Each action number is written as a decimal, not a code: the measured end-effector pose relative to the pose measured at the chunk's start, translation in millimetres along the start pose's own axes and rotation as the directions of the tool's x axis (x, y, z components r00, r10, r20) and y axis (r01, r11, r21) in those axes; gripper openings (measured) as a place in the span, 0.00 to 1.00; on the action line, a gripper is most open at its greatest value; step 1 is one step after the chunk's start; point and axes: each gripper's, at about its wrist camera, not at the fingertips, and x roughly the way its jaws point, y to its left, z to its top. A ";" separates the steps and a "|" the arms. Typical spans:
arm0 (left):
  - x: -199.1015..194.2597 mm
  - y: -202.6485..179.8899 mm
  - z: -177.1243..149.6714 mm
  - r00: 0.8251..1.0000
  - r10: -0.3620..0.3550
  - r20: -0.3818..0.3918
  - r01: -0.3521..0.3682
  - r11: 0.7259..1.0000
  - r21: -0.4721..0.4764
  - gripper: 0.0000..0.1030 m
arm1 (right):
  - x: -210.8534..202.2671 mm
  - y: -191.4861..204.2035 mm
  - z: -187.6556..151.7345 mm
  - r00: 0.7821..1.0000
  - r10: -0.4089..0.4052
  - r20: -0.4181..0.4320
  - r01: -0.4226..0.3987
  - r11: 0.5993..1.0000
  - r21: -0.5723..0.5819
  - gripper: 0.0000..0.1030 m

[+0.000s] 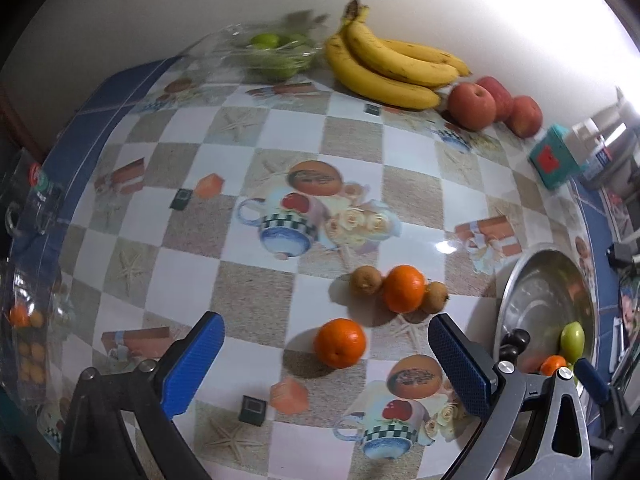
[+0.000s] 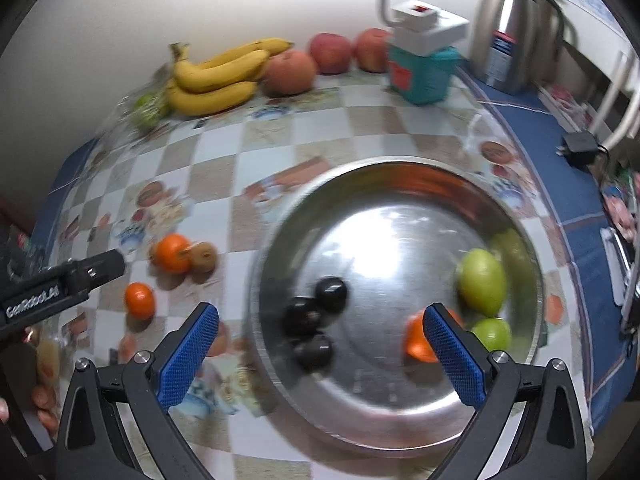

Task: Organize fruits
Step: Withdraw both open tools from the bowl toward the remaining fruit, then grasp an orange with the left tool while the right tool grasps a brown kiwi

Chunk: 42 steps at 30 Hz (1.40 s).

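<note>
1. The left gripper (image 1: 326, 364) hangs low over the table (image 1: 280, 128) with its blue pads spread wide and nothing between them. A loose orange (image 1: 340, 343) lies on the cloth right in the gap, a little toward the far end of the pads.

2. Just beyond it sits a tight cluster: a second orange (image 1: 404, 288) with a brown kiwi (image 1: 366, 280) touching it on one side and another kiwi (image 1: 435, 297) on the other.

3. The right gripper (image 2: 320, 354) is also spread and empty, poised over the steel bowl (image 2: 400, 168). In the bowl lie three dark plums (image 2: 314, 320), two green fruits (image 2: 482, 282) and one orange (image 2: 418, 340), half hidden behind the right pad.

4. Bananas (image 1: 384, 64), apples (image 1: 494, 106) and a bag of green fruit (image 1: 276, 54) stand along the back wall, well apart from both grippers.

5. Handling, as I judge it: the near orange is round, firm and fairly light, with a dimpled skin that should give the ribbed pads good hold. It will roll if nudged off-centre, so the pads want to close across its widest part, level with the middle, not near the top.

6. The kiwis look softer and fuzzier; a gentle squeeze along the short axis would suit them, and taking one may set the neighbouring orange rolling.

7. The bowl's polished floor looks slick, so fruit let go there is likely to slide toward the others.
</note>
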 end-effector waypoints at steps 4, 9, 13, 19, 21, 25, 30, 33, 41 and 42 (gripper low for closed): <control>3.6 22.6 1.5 0.999 -0.042 -0.026 0.040 0.995 -0.092 1.00 | 1.3 20.2 0.6 0.999 0.033 0.005 -0.033 0.999 -0.032 0.99; 4.9 38.8 0.4 0.998 -0.050 -0.028 0.045 0.987 -0.155 1.00 | 7.2 40.9 1.3 0.998 0.066 -0.020 -0.067 0.996 -0.052 0.99; 7.5 57.4 0.1 0.990 -0.136 -0.026 0.124 0.954 -0.272 0.99 | 8.2 55.6 8.6 0.997 0.080 -0.011 -0.081 0.995 -0.066 0.99; 10.0 67.8 -1.7 0.992 -0.121 -0.032 0.104 0.940 -0.324 0.98 | 9.7 62.6 22.8 0.995 0.094 0.015 -0.093 0.995 -0.028 0.99; 10.4 69.1 -1.8 0.991 -0.132 -0.027 0.115 0.935 -0.334 0.97 | 12.3 64.0 26.9 0.994 0.106 0.016 -0.106 0.994 -0.011 0.99; 16.4 72.3 -4.3 0.987 -0.159 -0.040 0.133 0.920 -0.369 0.92 | 21.2 69.2 34.8 0.995 0.101 0.013 -0.101 0.995 0.019 0.99; 19.7 69.8 -5.3 0.988 -0.149 -0.050 0.120 0.921 -0.370 0.90 | 28.3 74.5 45.1 0.994 0.108 0.010 -0.108 0.993 0.038 0.90; 22.4 64.0 -5.6 0.986 -0.156 -0.063 0.124 0.926 -0.355 0.89 | 34.7 78.4 51.3 0.998 0.068 -0.014 -0.067 0.997 0.036 0.81; 30.8 55.0 -5.7 0.978 -0.184 -0.095 0.139 0.925 -0.355 0.88 | 50.8 79.7 55.8 0.995 0.050 -0.082 -0.046 0.998 0.045 0.66; 31.3 54.2 -5.3 0.978 -0.184 -0.097 0.139 0.925 -0.355 0.88 | 51.1 79.1 55.3 0.995 0.049 -0.083 -0.045 0.998 0.044 0.62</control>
